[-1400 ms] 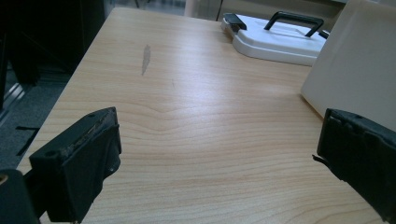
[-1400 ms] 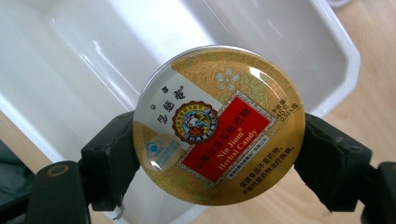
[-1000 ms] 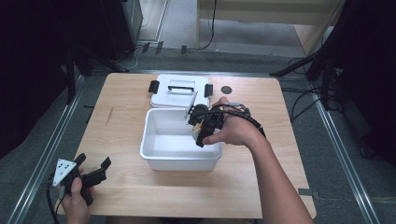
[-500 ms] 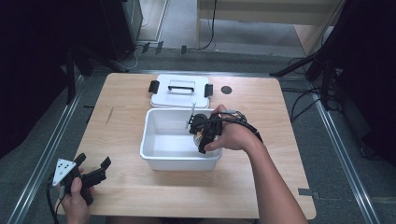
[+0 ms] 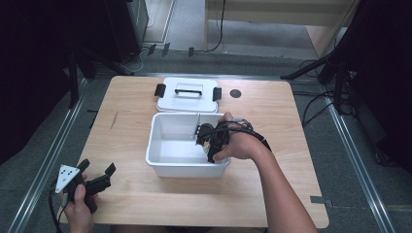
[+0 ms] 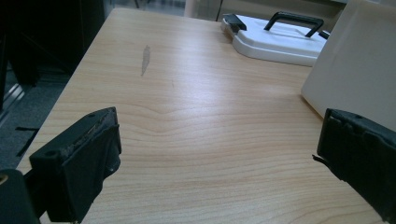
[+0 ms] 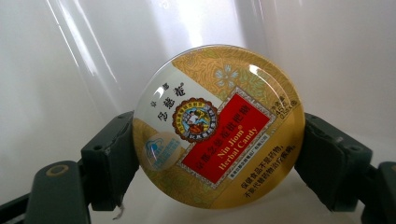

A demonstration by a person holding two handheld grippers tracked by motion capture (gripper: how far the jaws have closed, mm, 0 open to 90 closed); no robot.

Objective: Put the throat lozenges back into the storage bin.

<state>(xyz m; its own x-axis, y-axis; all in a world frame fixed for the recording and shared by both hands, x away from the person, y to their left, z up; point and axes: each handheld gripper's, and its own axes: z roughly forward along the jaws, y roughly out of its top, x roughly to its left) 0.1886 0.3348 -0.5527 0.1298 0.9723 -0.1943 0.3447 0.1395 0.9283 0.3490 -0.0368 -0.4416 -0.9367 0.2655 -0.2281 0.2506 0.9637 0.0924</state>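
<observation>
Gold and red, the round candy tin (image 7: 218, 126) sits clamped between the jaws of the right gripper (image 5: 212, 141), inside the white bin (image 5: 160, 158) mid-table. The left gripper (image 5: 92, 182) rests at the table's (image 5: 272, 179) near left corner, jaws wide apart and empty, with the bin's lid (image 5: 187, 94) lying beyond the bin.

Bare bench (image 5: 126, 141) lies open left of the white tub (image 5: 160, 167). The lid (image 5: 187, 99) blocks the far side, touching the tub; its right end holds the right hand-held gripper (image 5: 206, 141).
</observation>
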